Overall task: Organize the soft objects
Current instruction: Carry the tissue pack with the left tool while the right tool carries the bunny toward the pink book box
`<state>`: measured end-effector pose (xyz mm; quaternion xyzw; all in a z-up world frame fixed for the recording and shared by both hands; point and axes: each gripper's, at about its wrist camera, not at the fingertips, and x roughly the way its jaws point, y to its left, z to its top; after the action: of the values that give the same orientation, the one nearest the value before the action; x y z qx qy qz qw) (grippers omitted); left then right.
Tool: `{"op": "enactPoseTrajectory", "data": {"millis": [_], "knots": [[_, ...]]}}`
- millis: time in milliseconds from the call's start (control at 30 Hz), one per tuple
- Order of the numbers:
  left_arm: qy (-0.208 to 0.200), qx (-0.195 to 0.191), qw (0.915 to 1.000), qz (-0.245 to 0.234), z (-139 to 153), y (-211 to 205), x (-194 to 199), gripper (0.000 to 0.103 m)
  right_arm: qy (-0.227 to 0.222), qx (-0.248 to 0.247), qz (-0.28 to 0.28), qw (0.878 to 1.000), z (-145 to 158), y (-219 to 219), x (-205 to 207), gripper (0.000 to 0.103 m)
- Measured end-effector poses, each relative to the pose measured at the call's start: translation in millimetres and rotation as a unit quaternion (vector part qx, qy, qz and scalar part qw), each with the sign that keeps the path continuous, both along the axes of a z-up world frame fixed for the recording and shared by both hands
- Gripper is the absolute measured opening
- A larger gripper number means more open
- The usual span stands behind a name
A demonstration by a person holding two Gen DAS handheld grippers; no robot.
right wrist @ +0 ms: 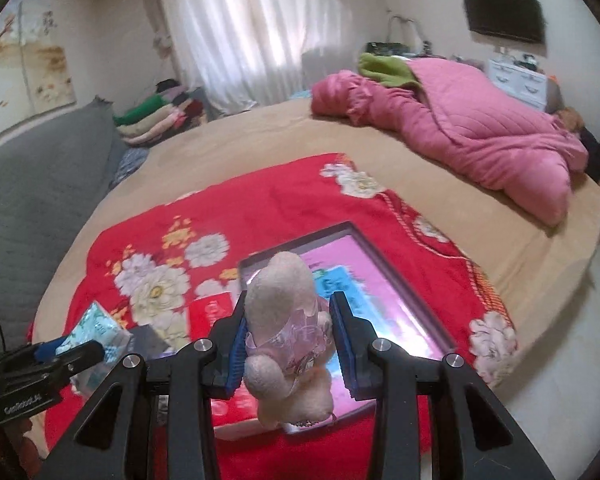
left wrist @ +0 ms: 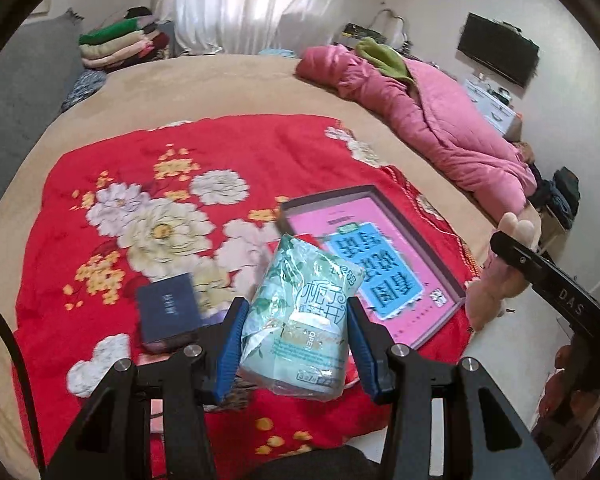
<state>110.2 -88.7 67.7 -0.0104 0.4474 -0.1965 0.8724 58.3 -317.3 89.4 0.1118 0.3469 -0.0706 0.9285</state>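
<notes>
My left gripper [left wrist: 296, 312] is shut on a pale green tissue pack [left wrist: 300, 316], held up above the red floral quilt [left wrist: 180, 168]. In the right wrist view that pack [right wrist: 94, 330] and the left gripper show at the lower left. My right gripper [right wrist: 288, 316] is shut on a beige plush toy in a pink dress [right wrist: 284, 320], lifted over a shallow grey-rimmed box with a pink and blue insert [right wrist: 384, 292]. The left wrist view has the same box [left wrist: 364, 208] ahead and the plush toy [left wrist: 496, 272] at the right edge.
A dark blue box [left wrist: 166, 312] and a red packet [right wrist: 210, 312] lie on the quilt. A pink comforter [left wrist: 452, 128] with a green cloth lies across the far side of the tan bed. Folded clothes [left wrist: 116, 44] are stacked at the back left.
</notes>
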Motion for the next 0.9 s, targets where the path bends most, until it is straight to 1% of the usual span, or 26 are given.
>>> {"op": "enactPoseTrajectory", "data": {"millis": [200, 367, 467, 600, 700, 900], "knots": [[0.002, 0.011, 0.9997, -0.024, -2.8, -49.3, -1.5, 0.049, 0.011, 0.008, -0.021, 1.000, -15.1, -36.7, -6.0, 0.039], [0.009, 0.023, 0.9986, -0.046, -15.4, -90.4, 4.3, 0.049, 0.018, 0.023, -0.025, 0.999, -28.2, -59.9, -3.4, 0.039], [0.023, 0.031, 0.9975, -0.059, -29.7, -115.2, 11.7, 0.049, 0.025, 0.026, -0.025, 0.999, -35.1, -71.4, 2.1, 0.039], [0.027, 0.058, 0.9944, -0.084, -47.3, -145.6, 18.9, 0.049, 0.039, 0.028, -0.029, 0.998, -45.3, -86.7, 11.3, 0.039], [0.046, 0.079, 0.9909, -0.099, -65.3, -166.2, 27.7, 0.049, 0.053, 0.018, -0.031, 0.998, -55.0, -96.4, 19.9, 0.039], [0.078, 0.106, 0.9856, -0.107, -99.4, -185.7, 37.6, 0.049, 0.084, 0.000, -0.023, 0.996, -76.5, -102.0, 41.4, 0.039]]}}
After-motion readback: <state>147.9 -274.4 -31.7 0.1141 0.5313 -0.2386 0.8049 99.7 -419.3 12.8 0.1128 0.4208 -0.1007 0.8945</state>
